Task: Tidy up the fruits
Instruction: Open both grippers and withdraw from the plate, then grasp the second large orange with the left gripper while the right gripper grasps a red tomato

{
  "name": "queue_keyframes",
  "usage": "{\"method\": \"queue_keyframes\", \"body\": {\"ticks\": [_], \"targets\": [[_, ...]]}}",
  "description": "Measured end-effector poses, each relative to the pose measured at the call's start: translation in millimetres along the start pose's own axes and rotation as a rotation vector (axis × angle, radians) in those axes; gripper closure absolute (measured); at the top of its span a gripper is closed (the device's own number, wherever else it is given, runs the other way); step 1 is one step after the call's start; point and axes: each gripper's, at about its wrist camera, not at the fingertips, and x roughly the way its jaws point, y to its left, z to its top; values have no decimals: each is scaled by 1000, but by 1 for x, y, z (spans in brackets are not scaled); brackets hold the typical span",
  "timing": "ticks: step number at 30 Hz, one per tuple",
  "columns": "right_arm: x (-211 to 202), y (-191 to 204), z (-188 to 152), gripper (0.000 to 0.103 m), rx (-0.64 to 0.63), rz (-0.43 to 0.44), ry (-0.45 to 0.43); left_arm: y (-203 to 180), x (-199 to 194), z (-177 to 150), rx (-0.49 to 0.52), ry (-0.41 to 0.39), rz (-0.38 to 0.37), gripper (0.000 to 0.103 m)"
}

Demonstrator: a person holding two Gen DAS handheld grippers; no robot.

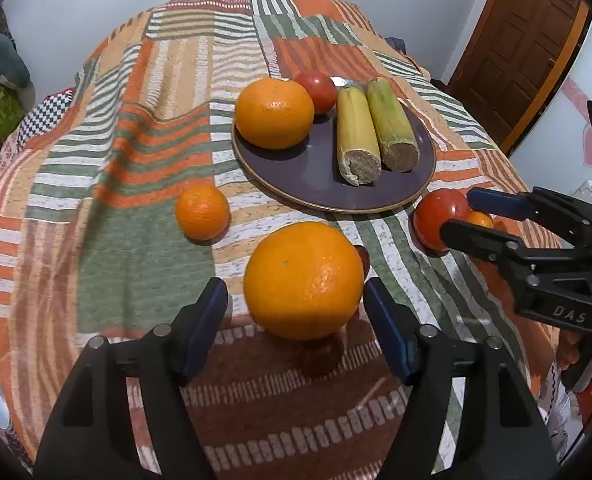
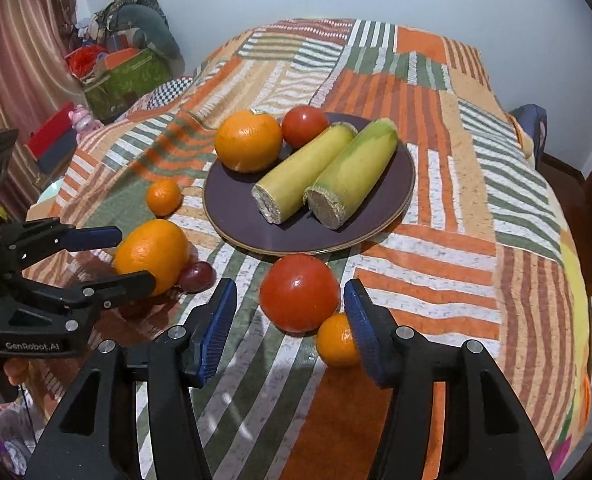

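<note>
A dark plate (image 1: 312, 176) (image 2: 247, 224) holds an orange (image 1: 273, 114), a tomato (image 1: 316, 90) and two cut yellow-green stalks (image 1: 358, 136). My left gripper (image 1: 293, 292) is open around a large orange (image 1: 303, 280) on the cloth; it also shows in the right wrist view (image 2: 129, 256), astride that orange (image 2: 151, 254). My right gripper (image 2: 289, 302) is open around a tomato (image 2: 299, 292), with a small orange (image 2: 336, 340) beside its right finger. In the left wrist view the right gripper (image 1: 462, 210) flanks that tomato (image 1: 436, 220).
A small orange (image 1: 202, 211) (image 2: 163, 197) lies left of the plate. A dark red grape (image 2: 196, 276) sits against the large orange. The striped cloth (image 1: 135, 200) covers the table. A wooden door (image 1: 524, 40) stands at right; boxes and clutter (image 2: 123, 76) at left.
</note>
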Motion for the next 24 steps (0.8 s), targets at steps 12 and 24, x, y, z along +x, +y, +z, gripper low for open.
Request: {"method": "queue_keyframes", "body": {"ticks": [12,24], "targets": [[11,2,6,60,-50,-28,-2,0,12,2,-2,-8,-14,39],[-7,-1,11,76,-25,29,-35,-5,-12,16,12,-69,-14,39]]}}
